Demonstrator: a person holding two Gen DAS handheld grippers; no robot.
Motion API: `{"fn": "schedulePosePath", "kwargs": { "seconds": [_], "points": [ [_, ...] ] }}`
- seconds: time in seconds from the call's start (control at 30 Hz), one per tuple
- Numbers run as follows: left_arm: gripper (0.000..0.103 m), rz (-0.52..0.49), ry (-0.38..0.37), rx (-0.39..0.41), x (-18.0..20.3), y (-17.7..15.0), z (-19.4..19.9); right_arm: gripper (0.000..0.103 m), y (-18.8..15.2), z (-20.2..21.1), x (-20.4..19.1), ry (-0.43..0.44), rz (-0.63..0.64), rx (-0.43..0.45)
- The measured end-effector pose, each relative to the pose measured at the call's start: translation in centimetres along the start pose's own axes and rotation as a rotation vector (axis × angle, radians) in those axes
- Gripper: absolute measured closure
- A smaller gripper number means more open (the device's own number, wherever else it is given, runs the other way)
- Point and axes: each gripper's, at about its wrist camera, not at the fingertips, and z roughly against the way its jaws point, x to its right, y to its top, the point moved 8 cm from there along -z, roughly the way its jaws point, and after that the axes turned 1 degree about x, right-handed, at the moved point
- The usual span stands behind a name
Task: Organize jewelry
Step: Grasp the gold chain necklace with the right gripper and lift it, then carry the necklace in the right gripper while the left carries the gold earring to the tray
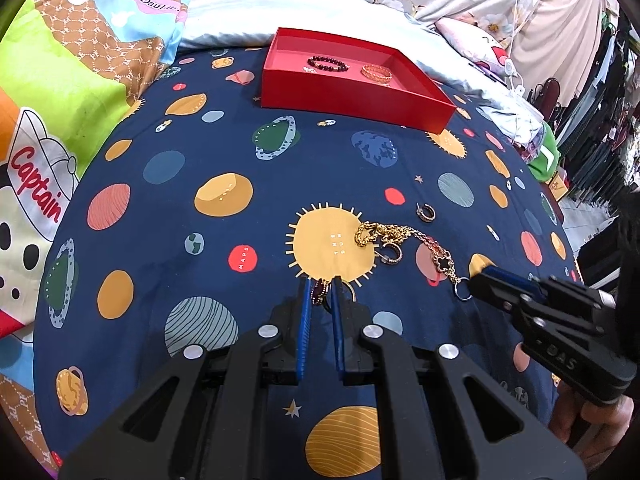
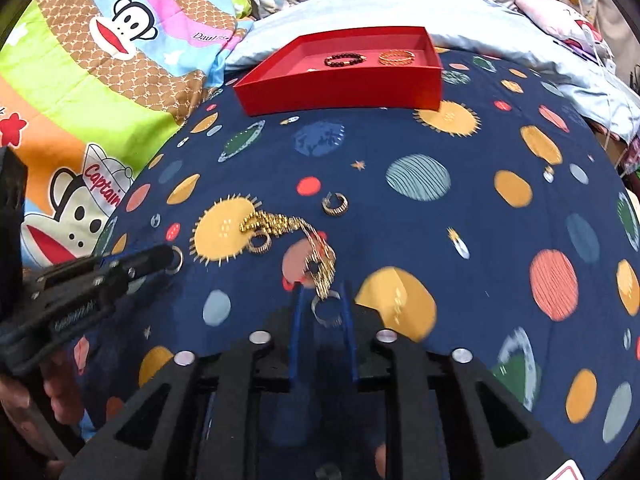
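**Tools at the chain's two ends**

The left tool (image 1: 321,288) was clamped on a dark charm (image 1: 319,291); the right tool (image 2: 323,307), fingers apart, straddled the gold chain's (image 2: 276,222) ring (image 2: 326,312). Two hoop earrings (image 2: 335,203) lay nearby; two bracelets (image 1: 328,64) in the far red box (image 1: 348,100).

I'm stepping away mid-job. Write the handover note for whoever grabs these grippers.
Left gripper: shut on a dark red piece.
Right gripper: straddles the ring at the end of the gold chain; grip unclear.
Done: bead bracelet and gold bracelet lie in the red box.
Left: gold chain and two hoop earrings on the bedspread.
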Motion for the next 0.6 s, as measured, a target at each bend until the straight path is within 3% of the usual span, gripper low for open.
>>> {"fn": "schedulePosePath", "kwargs": {
  "seconds": [0.43,0.6],
  "points": [
    [0.094,0.026,0.008,-0.006,-1.2,0.2,-0.4,0.085,1.0,-2.6,-0.8,-0.051,0.08,-0.017],
    [0.094,0.025,0.005,-0.003,-1.2,0.2,-0.3,0.092,0.6,-2.3,-0.5,-0.06,0.081,-0.019]
  ]
}}
